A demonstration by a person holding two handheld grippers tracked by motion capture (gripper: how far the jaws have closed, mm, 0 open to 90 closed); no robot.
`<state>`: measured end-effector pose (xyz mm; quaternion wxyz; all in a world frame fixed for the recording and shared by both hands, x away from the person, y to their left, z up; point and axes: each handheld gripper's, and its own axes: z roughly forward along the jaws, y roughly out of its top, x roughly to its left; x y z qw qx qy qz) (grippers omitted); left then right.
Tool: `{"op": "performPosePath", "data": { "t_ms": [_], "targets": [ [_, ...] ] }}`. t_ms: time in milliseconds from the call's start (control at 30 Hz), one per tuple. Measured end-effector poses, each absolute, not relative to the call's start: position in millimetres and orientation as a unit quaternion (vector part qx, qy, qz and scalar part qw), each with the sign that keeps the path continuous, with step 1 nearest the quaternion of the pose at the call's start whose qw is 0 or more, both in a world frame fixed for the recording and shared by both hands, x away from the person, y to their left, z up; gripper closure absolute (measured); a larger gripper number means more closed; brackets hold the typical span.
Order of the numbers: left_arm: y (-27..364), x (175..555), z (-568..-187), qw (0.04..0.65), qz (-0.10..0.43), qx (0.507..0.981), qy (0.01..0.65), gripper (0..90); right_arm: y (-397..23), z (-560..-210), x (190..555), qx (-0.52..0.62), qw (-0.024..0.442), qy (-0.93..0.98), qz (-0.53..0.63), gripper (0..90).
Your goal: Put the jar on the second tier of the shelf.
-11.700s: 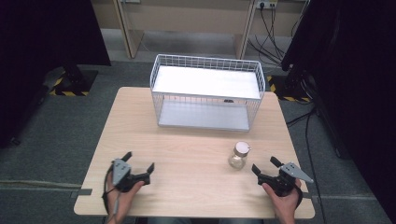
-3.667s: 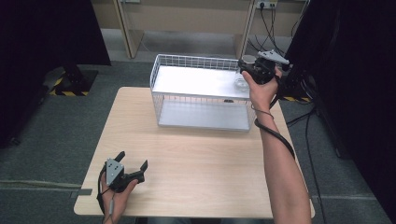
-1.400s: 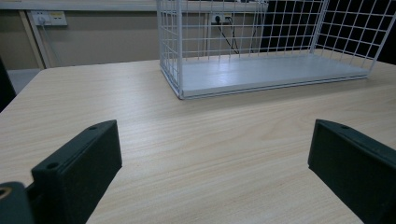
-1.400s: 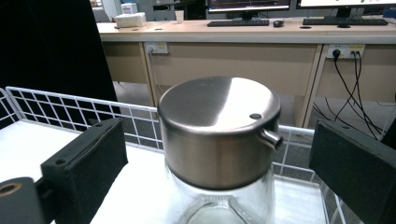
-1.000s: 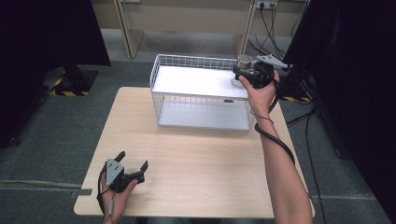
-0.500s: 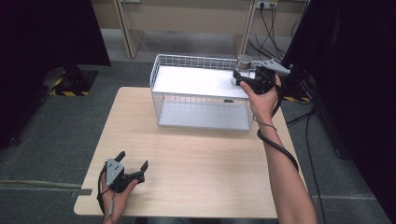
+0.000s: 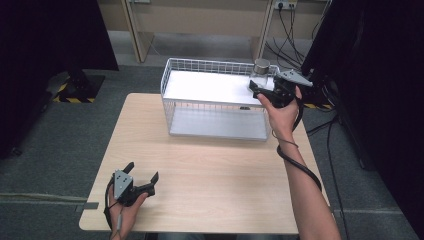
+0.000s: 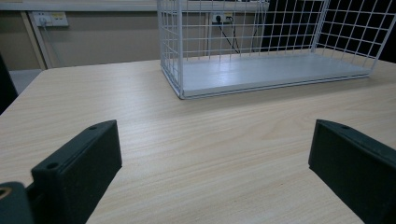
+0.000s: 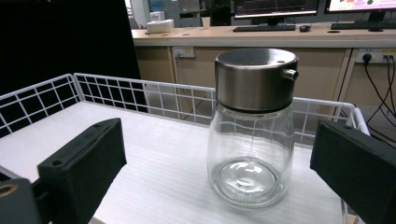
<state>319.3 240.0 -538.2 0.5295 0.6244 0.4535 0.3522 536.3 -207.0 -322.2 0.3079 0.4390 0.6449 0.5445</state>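
**Glass jar stands on top of a wire basket, between spread jaws**

The right gripper (image 7: 265, 93) is held up at the far right corner of a white wire basket (image 7: 190, 102). Its two black jaws are spread wide and grip nothing. In the right gripper view, a clear glass jar (image 9: 251, 142) with a brushed metal lid (image 9: 254, 79) stands upright in the gap between the jaws, a little farther off than their tips, touching neither. The jar looks empty (a small spout sticks out of the lid's side). It rests on a white ribbed sheet (image 9: 154, 154) that forms the basket's top level, near the low wire rim at the far edge. In the high view the jar (image 7: 260, 75) sits at the far right corner of that top level, just beside the right gripper.

The left gripper (image 7: 144, 179) rests low at the near left part of a light wooden table (image 7: 210, 170), held in the person's left hand (image 7: 125, 210). Its jaws are also spread wide, with bare tabletop between them. In the left gripper view, the basket (image 8: 261, 51) stands well ahead on the table (image 8: 205, 140), its lower shelf white and bare.

Beyond the table are grey floor, dark curtains on both sides, and a wall with sockets and hanging cables.
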Motion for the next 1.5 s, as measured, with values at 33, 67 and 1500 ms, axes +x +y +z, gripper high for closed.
{"op": "performPosePath", "data": {
  "t_ms": [33, 67, 1500],
  "targets": [
    [240, 319, -538, 0.53, 0.352, 0.624, 0.453, 2.2, -207, -323, 535, 0.438, 0.308, 0.645, 0.545, 3.6],
    [240, 319, -538, 0.529, 0.352, 0.625, 0.453, 2.2, -207, -324, 534, 0.437, 0.308, 0.646, 0.546, 3.6],
    [239, 319, -538, 0.528, 0.355, 0.625, 0.453, 2.1, -212, -357, 491, 0.415, 0.292, 0.662, 0.552, 3.5]
  ]
}}
